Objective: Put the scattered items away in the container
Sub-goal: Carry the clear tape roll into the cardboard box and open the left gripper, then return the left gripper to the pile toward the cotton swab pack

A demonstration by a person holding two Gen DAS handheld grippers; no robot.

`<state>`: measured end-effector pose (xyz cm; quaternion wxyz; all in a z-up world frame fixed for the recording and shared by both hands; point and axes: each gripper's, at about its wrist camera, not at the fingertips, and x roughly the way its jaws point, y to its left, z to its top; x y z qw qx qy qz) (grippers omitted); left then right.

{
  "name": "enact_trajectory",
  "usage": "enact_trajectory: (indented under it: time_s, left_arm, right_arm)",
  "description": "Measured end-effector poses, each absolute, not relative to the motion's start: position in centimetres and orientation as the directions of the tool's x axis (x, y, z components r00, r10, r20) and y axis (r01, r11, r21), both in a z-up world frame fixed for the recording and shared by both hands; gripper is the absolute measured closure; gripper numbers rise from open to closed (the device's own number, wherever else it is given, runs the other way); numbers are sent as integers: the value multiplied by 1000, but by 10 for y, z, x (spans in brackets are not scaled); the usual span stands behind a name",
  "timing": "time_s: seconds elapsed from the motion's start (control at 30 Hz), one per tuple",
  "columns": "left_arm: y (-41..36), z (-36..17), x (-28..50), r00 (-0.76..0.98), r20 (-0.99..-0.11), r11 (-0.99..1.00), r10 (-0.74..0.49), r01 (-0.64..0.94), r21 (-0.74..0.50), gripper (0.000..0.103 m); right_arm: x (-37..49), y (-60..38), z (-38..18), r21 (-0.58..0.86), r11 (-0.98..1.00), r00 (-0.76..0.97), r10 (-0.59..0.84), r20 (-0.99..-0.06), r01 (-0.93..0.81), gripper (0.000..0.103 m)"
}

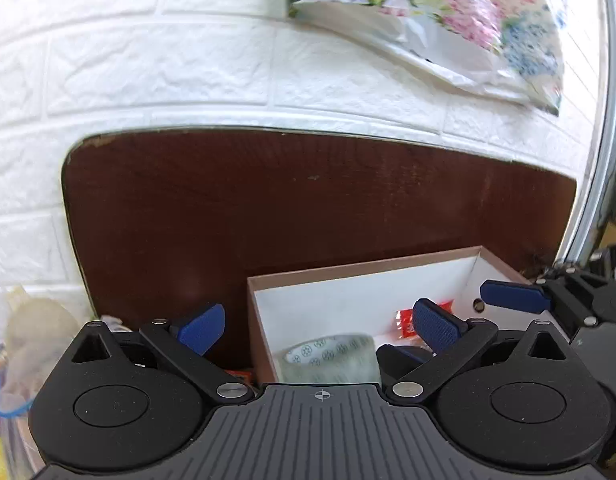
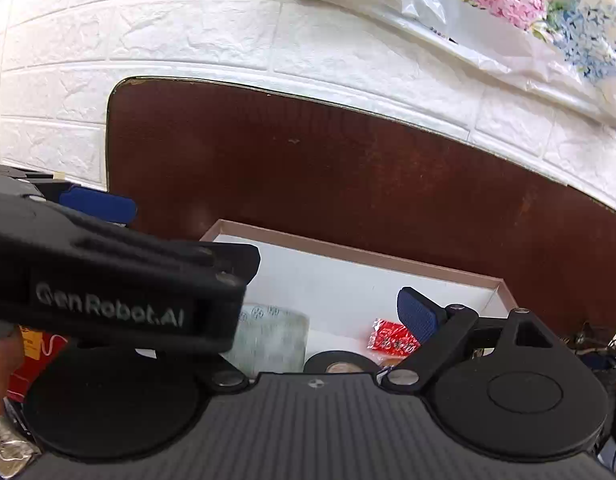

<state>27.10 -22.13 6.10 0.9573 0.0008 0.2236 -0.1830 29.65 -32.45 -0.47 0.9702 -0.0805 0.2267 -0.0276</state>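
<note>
Hovering over box (image 1: 359, 276): left claw (image 1: 321, 326) wide, empty; right claw (image 2: 327, 312) state unclear.

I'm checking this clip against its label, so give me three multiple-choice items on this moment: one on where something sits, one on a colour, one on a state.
1. Where is the roll of clear tape?
A. Inside the box
B. On the bare table
C. Hanging on the wall

2. What colour is the snack packet in the box?
A. Green
B. Red
C. Blue

3. How do the jaws of the left gripper stand?
A. Shut on the tape
B. Shut on nothing
C. Open, holding nothing

Answers:
1 A, the clear roll stands on the white floor of the box, within its walls.
2 B, the crinkled wrapper is red with white print.
3 C, the left wrist view shows its blue pads far apart with nothing between them.
</note>
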Motion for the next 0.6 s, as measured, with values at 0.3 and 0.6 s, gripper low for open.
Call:
enact_trajectory:
  time_s: [0.3, 0.6]
  left_arm:
    - [-218, 66, 248, 813, -441, 921, -379, 376, -99, 0]
    - [-192, 80, 201, 797, -439, 910, -416, 367, -196, 0]
  right_arm:
    - [278, -319, 0, -177, 984, 885, -82, -458, -1, 5]
    - [234, -294, 19, -151, 988, 912, -30, -408, -35, 3]
